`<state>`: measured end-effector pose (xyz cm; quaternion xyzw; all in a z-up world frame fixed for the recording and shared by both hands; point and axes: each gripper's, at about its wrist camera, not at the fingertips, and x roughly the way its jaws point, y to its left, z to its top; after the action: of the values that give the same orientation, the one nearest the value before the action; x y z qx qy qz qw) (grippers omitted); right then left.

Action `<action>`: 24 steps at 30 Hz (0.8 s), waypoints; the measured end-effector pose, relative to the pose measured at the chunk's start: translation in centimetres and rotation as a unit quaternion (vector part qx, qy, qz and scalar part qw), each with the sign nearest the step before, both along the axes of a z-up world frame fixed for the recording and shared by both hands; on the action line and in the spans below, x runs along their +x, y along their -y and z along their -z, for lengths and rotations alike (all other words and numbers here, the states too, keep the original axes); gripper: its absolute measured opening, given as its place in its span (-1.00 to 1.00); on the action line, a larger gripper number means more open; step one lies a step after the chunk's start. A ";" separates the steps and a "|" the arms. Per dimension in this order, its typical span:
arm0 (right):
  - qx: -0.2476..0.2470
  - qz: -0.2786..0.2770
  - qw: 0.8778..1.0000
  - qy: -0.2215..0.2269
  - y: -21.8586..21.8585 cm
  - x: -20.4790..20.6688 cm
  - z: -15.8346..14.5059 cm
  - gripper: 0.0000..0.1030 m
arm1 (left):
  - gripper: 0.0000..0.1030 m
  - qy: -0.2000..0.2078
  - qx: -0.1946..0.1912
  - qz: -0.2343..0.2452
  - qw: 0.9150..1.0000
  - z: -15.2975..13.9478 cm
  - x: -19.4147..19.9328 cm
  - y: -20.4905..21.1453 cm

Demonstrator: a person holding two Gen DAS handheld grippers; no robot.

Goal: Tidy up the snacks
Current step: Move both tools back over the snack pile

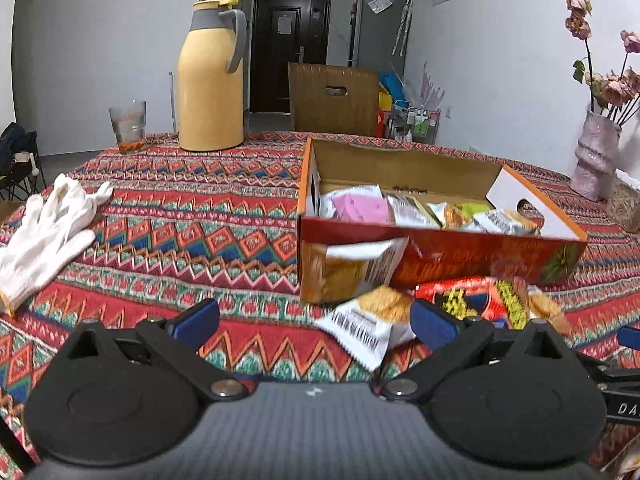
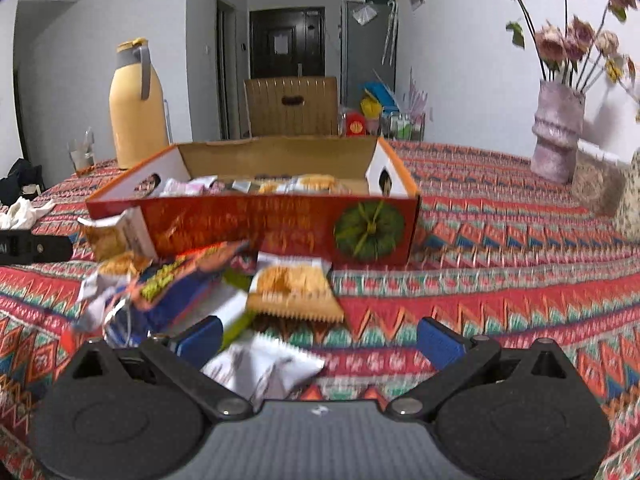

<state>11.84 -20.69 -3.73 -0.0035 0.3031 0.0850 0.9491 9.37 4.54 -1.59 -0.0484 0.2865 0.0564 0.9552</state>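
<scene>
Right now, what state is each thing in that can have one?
Left tool: open, holding nothing.
Right tool: open, holding nothing.
Snack box: open on top, partly filled with packets.
Loose snack packets: heaped on the cloth outside the box.
Yellow thermos: upright, lid shut.
Glass: upright, some liquid inside.
White gloves: lying flat, unworn.
Vase: upright, holding flowers.

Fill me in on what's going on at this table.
A person is sorting snacks with two handheld grippers. Several packets already lie in the orange box; a pile of loose packets sits on the tablecloth before it. The left gripper and right gripper are both open, holding nothing, near the pile.
</scene>
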 end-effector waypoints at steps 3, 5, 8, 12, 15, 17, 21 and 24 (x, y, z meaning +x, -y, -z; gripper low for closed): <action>0.003 -0.002 1.000 -0.010 -0.2 -0.2 0.4 1.00 | 1.00 0.003 -0.004 -0.004 1.000 1.1 -0.2 -0.4; 0.000 -0.002 1.000 -0.013 -0.5 -0.2 0.6 1.00 | 1.00 0.001 -0.012 -0.007 1.000 1.5 0.0 -0.7; -0.002 -0.004 1.000 -0.020 -1.0 0.0 0.8 1.00 | 1.00 0.000 -0.026 -0.006 1.000 1.8 0.2 -1.0; -0.004 -0.004 1.000 -0.020 -1.3 0.1 1.0 1.00 | 1.00 -0.001 -0.031 -0.010 0.999 2.0 0.1 -1.0; -0.003 -0.003 1.000 -0.021 -1.3 0.1 1.0 1.00 | 1.00 -0.001 -0.033 -0.012 0.999 2.1 0.1 -1.1; -0.001 -0.001 1.000 -0.021 -1.3 0.2 0.9 1.00 | 1.00 0.001 -0.035 -0.012 0.999 2.1 0.1 -1.1; -0.002 -0.002 1.000 -0.023 -1.5 0.4 1.0 1.00 | 1.00 -0.002 -0.037 -0.014 0.999 2.1 0.1 -1.2; -0.009 -0.002 0.999 -0.030 -1.7 0.6 1.4 1.00 | 1.00 -0.004 -0.039 -0.015 0.999 2.1 0.1 -1.2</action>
<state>12.46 -18.94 -5.11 -0.0102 0.3326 0.0837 0.9393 9.48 5.77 -3.72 -0.0897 0.2919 0.0601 0.9503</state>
